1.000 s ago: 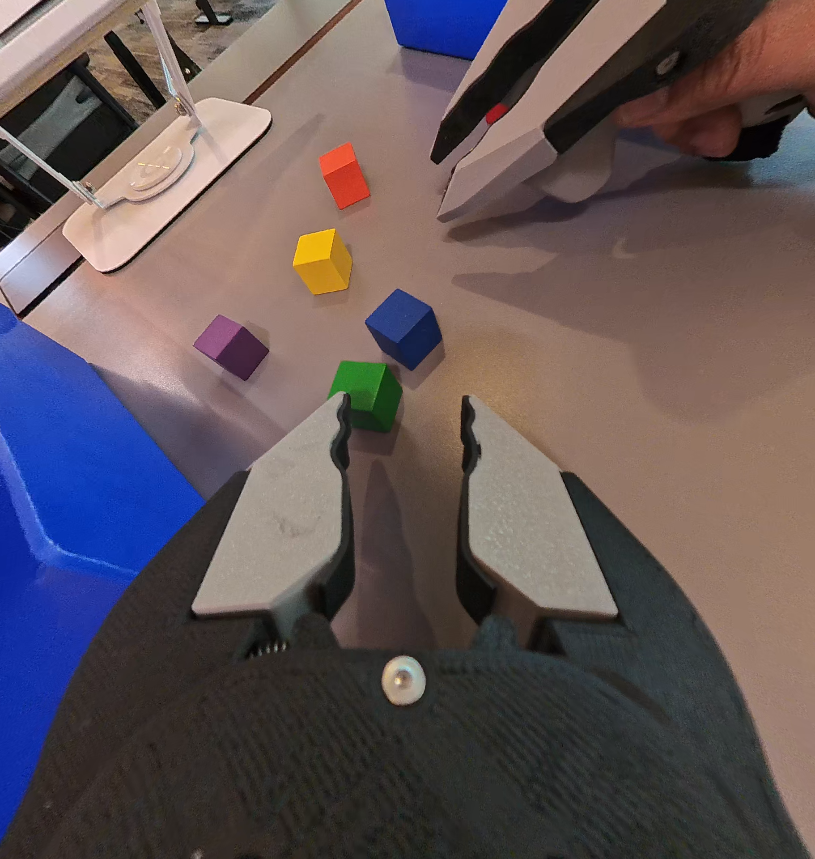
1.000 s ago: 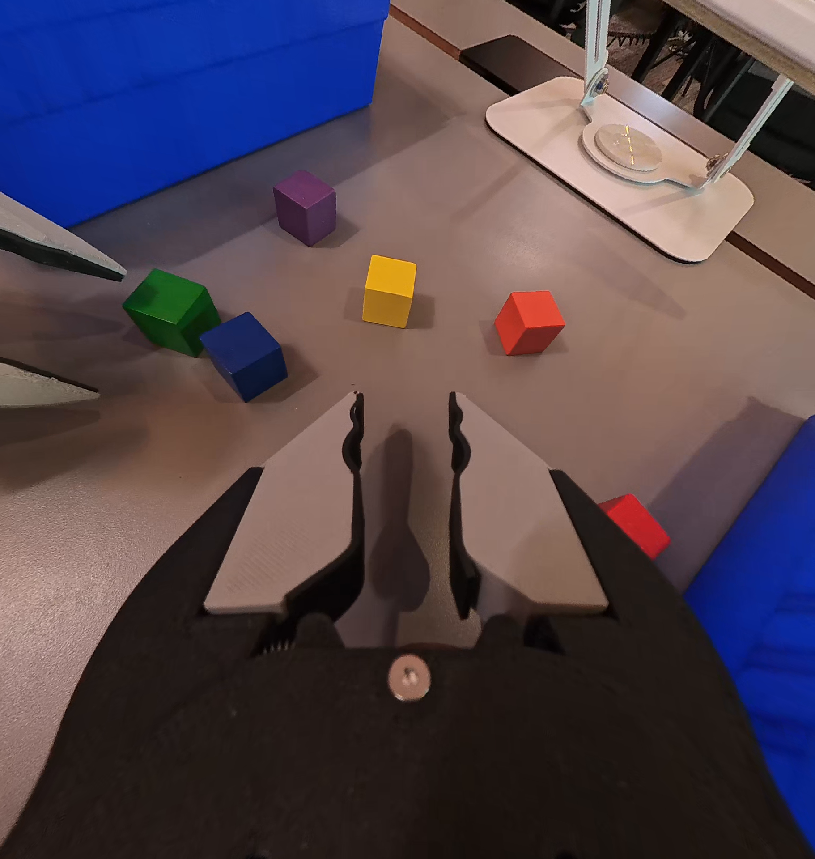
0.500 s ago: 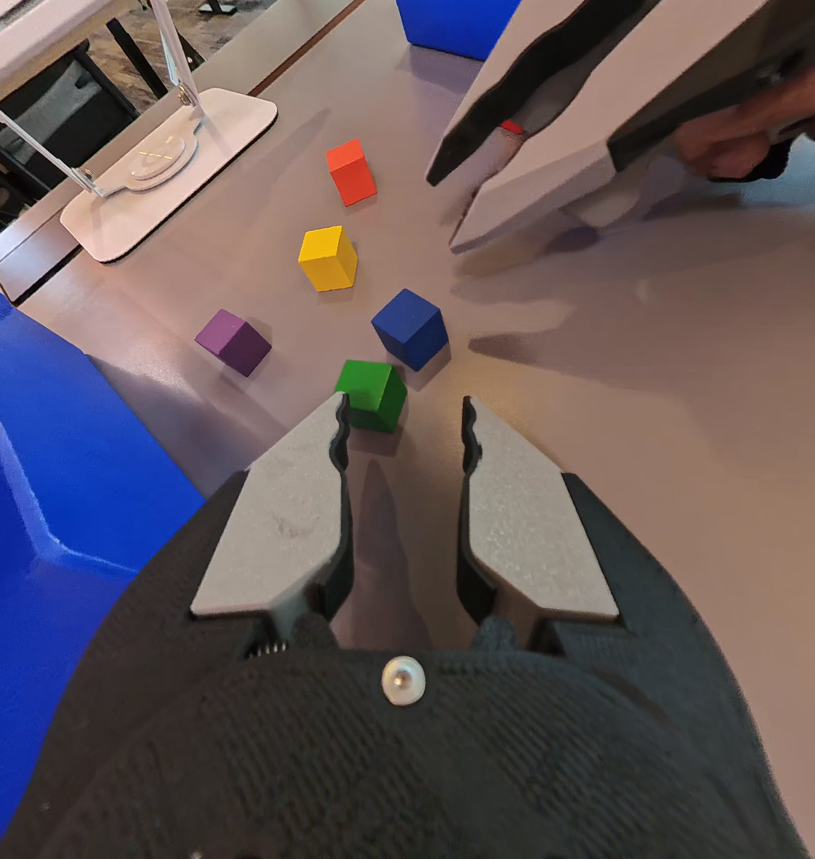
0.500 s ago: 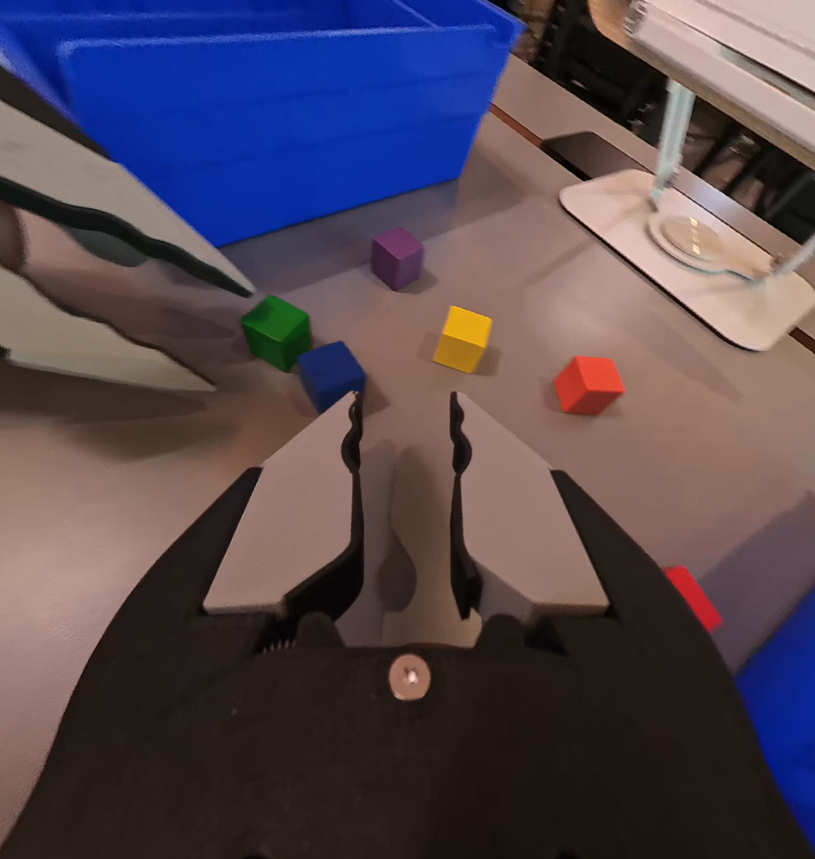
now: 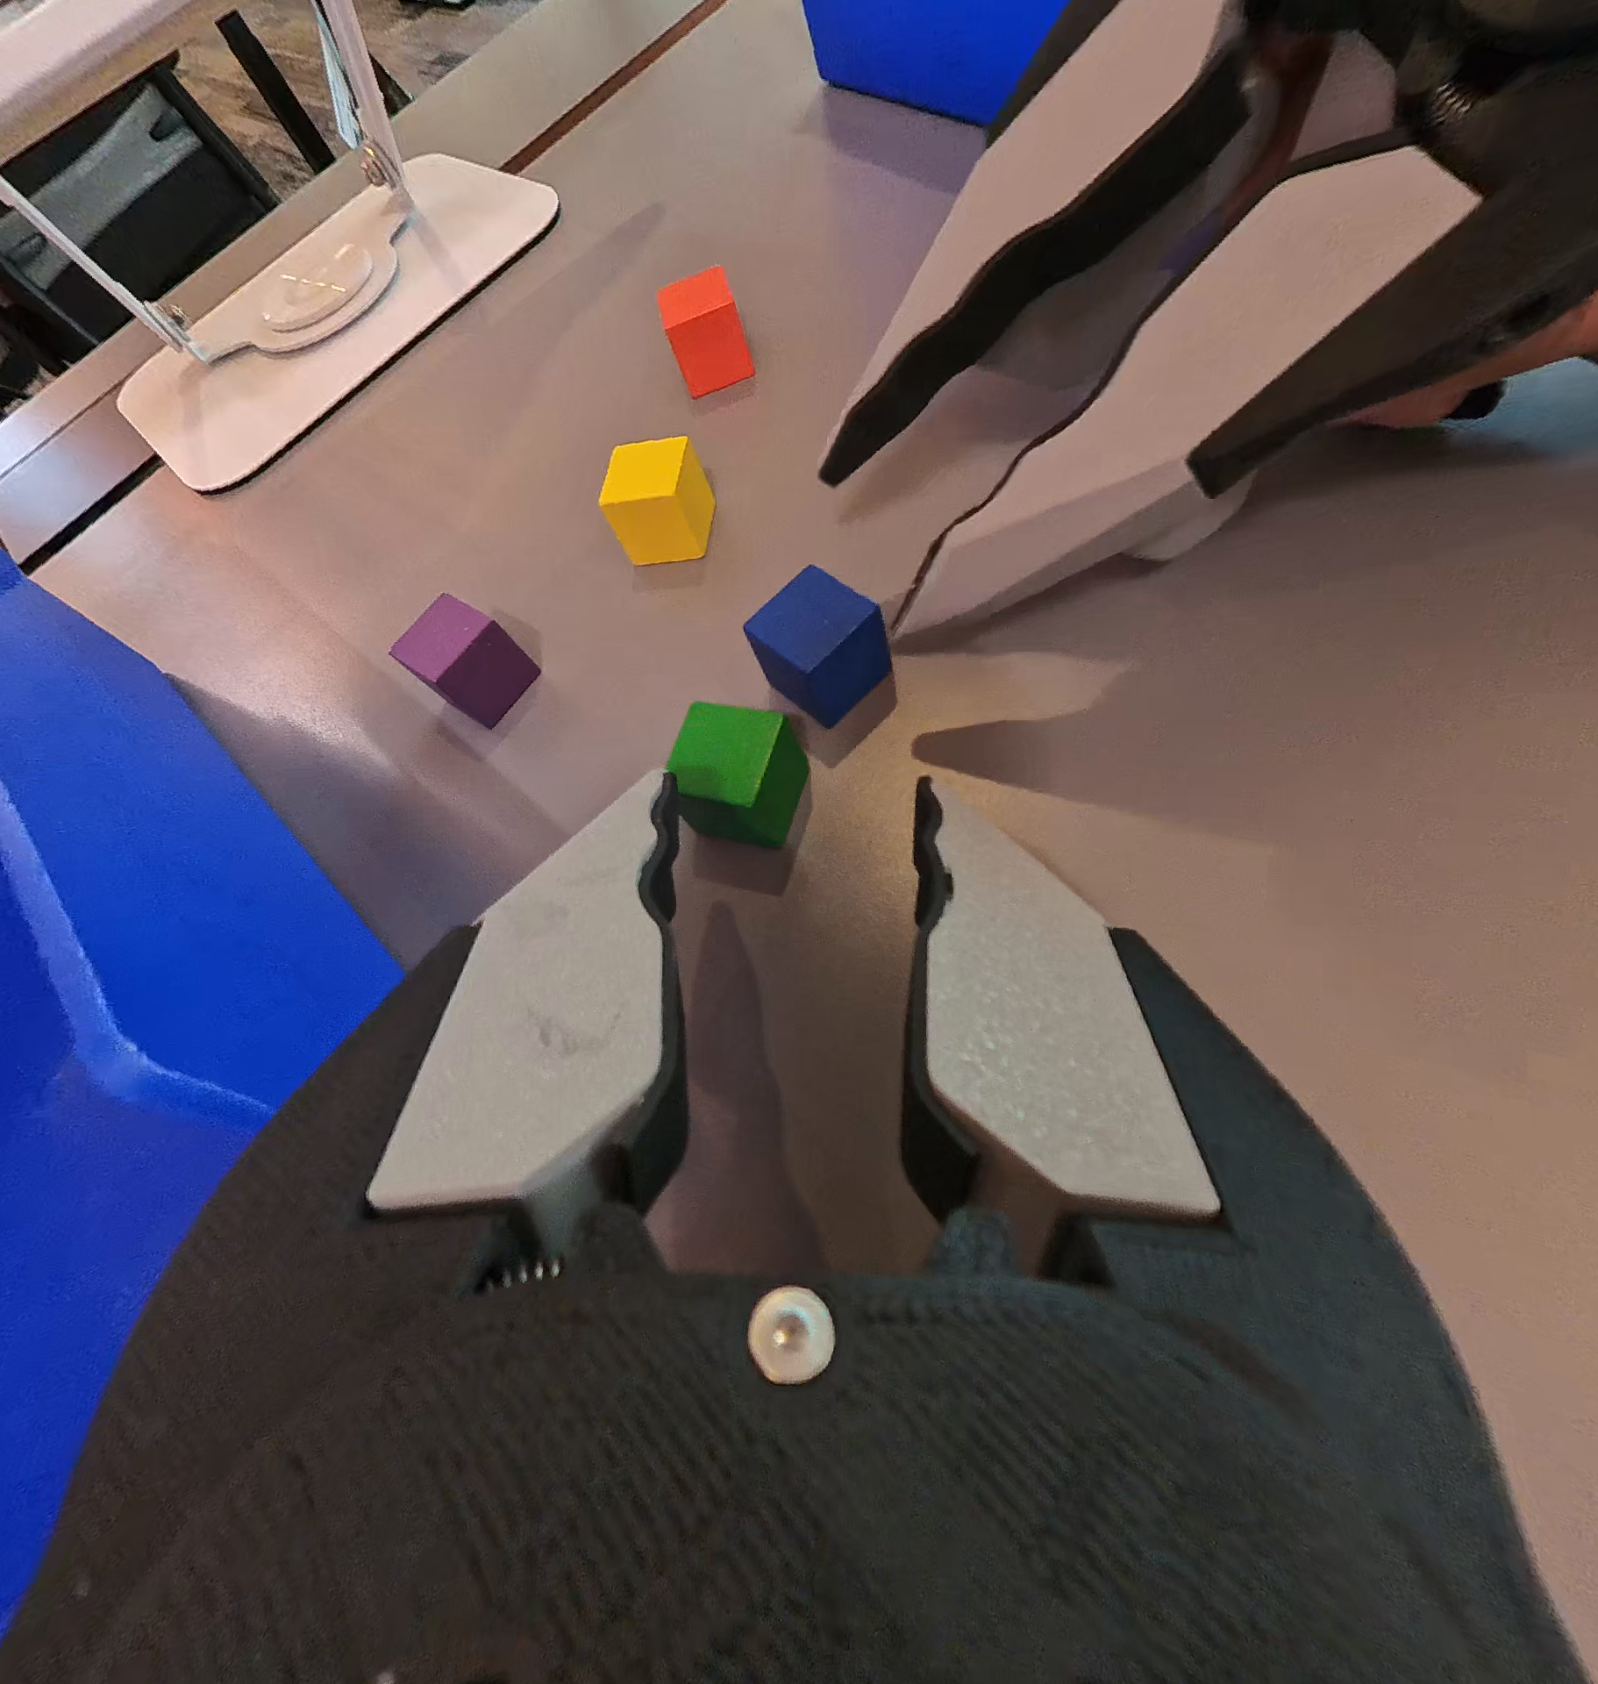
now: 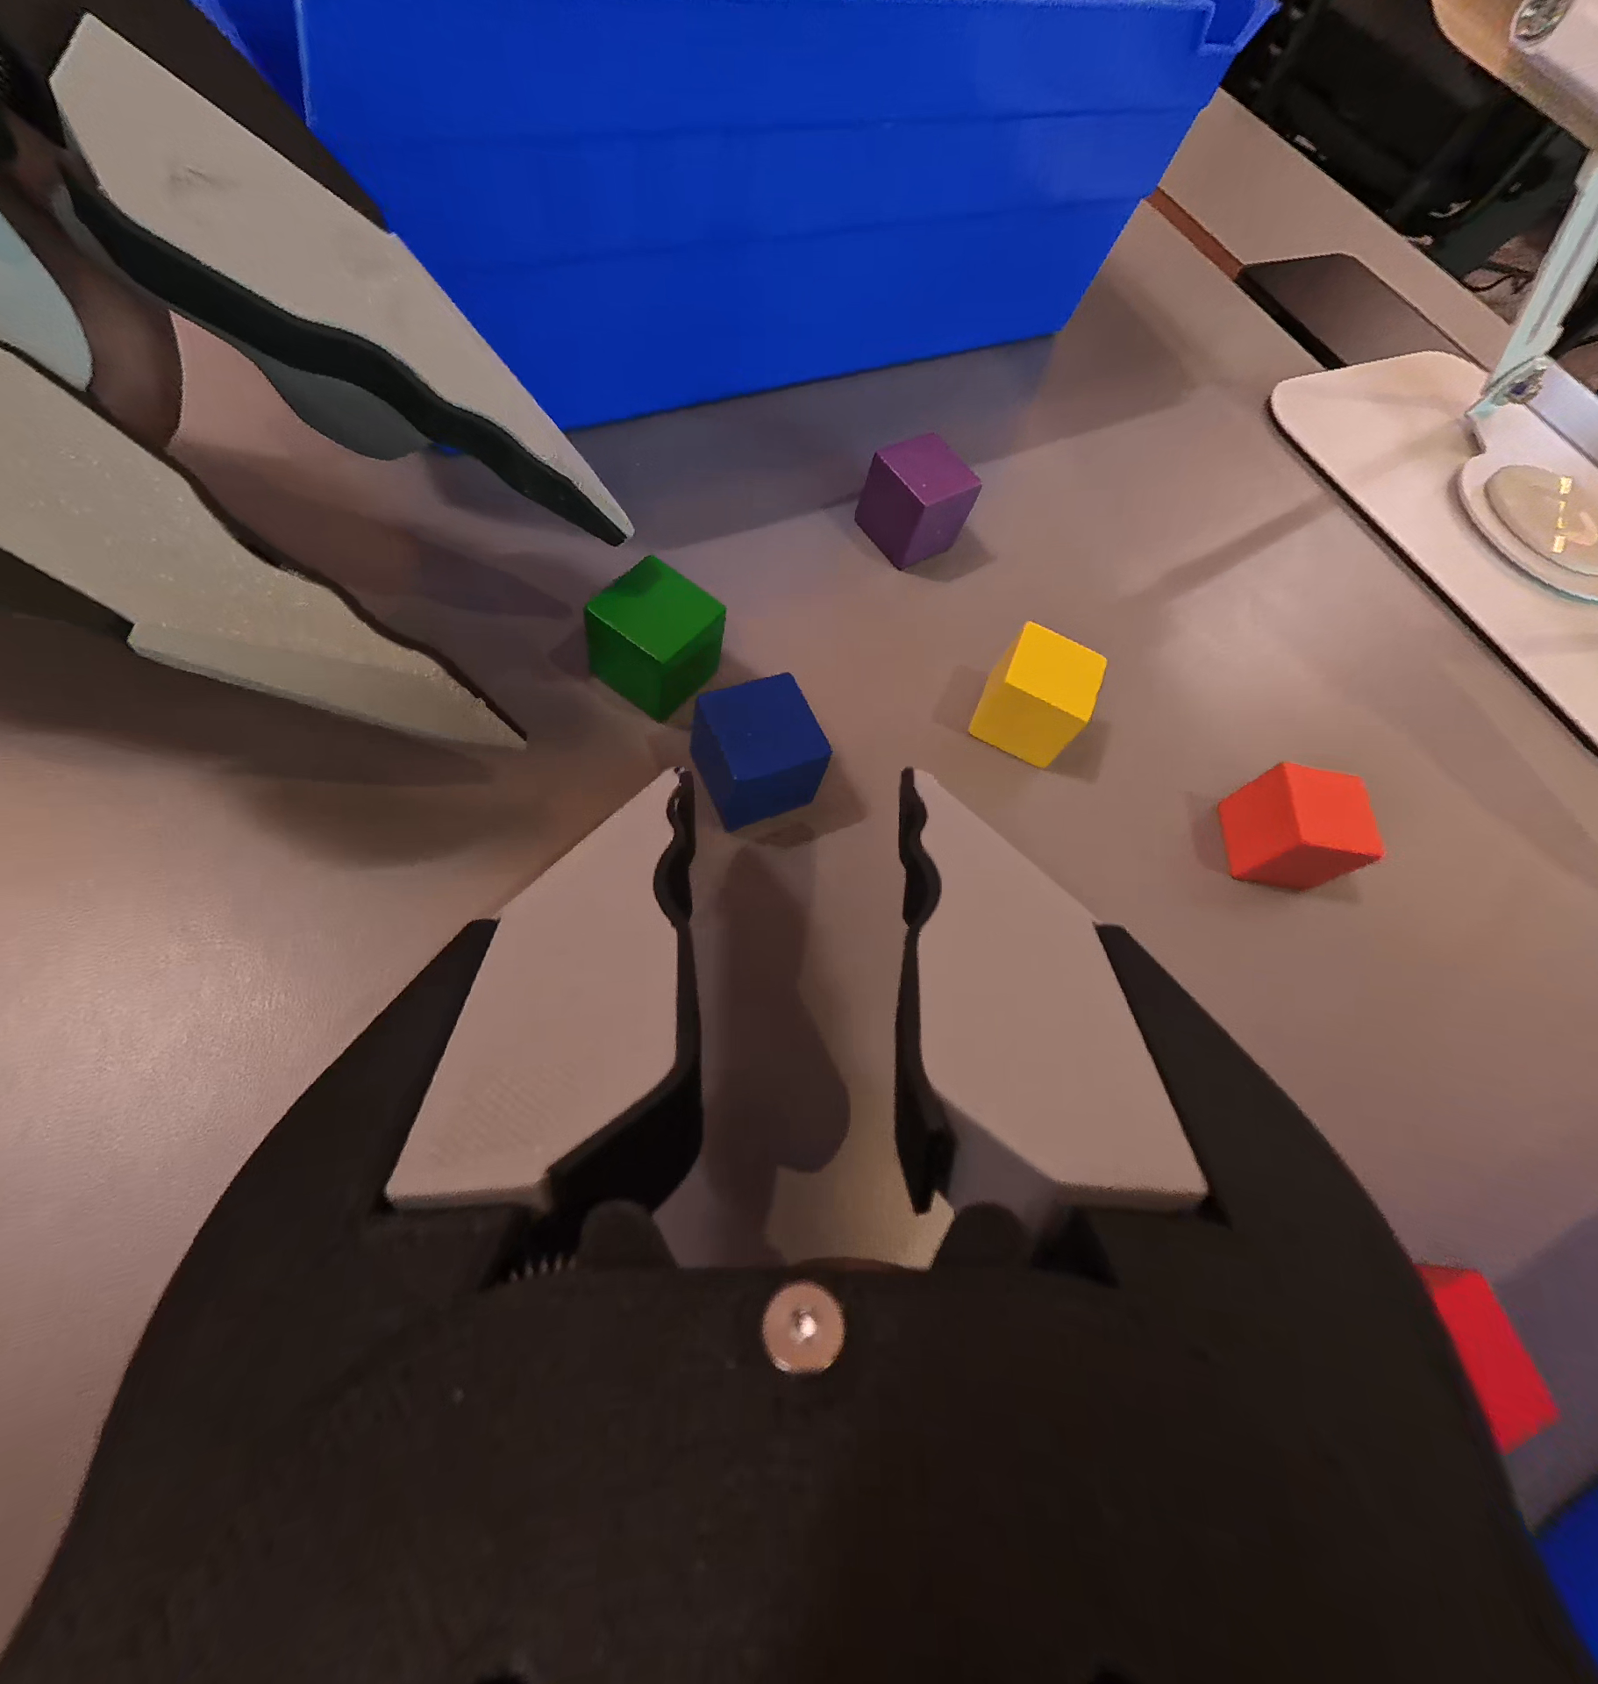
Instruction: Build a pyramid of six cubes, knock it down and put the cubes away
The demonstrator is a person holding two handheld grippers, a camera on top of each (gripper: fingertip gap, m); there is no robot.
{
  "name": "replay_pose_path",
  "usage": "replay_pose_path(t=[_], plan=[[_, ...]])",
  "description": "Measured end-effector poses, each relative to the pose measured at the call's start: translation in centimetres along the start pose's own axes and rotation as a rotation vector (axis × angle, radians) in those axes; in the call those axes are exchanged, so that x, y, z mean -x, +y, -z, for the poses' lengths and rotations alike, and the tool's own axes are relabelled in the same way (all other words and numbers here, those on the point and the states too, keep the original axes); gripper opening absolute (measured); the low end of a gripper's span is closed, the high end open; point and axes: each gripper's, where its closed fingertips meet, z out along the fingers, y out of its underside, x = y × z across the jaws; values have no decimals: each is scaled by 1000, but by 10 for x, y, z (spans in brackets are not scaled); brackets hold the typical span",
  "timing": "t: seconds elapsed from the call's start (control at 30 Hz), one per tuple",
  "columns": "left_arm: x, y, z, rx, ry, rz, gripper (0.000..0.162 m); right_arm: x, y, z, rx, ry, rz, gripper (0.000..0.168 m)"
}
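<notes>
**Both grippers low over scattered cubes, nothing held**

Left gripper [image 5: 791,793]: jaws apart, empty, low over grey table [image 5: 1324,911]. Green cube [image 5: 739,770] just ahead of left finger tip, looks touching or nearly so, can't be sure.

Right gripper [image 6: 791,784]: jaws apart, empty. Blue cube [image 6: 759,747] sits at the mouth, nearer the left finger, not between the pads. Green & blue cubes corner to corner, about touching.

Next out: yellow cube [image 6: 1039,693], on its own. Purple cube [image 6: 918,497] beyond, near wall of blue bin [image 6: 732,228]. Orange cube [image 6: 1298,825] off to right, apart from rest.

Red cube [image 6: 1488,1358] beside right gripper's body, partly hidden by it, close to a second blue bin [image 6: 1597,1567] at frame corner.

Far edge: white stand base [image 6: 1415,474] on table. All six cubes flat on table, none stacked
</notes>
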Motion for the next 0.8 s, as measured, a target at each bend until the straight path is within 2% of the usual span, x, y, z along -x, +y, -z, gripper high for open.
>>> replay_pose_path(t=[0.13,0.2,0.23,0.4,0.5,0.63,0.73,0.8], plan=[[1,-1,3,-14,1,16,50,6,2,-18,59,-99,-33,44],[3,-3,5,-32,4,35,50,10,7,-24,109,-143,-47,37],[3,-3,6,-39,9,43,50,9,8,-27,121,-142,-51,29],[6,-8,12,-89,6,64,49,0,-9,-14,38,-34,-19,25],[7,-10,15,-108,6,81,49,-8,-42,23,-99,126,13,25],[7,-8,16,-102,20,96,49,-42,-75,109,-187,412,48,25],[8,-9,20,-123,14,101,48,-96,-65,177,-151,637,4,25],[8,-9,21,-127,15,104,48,-128,-44,212,-133,714,-84,25]])
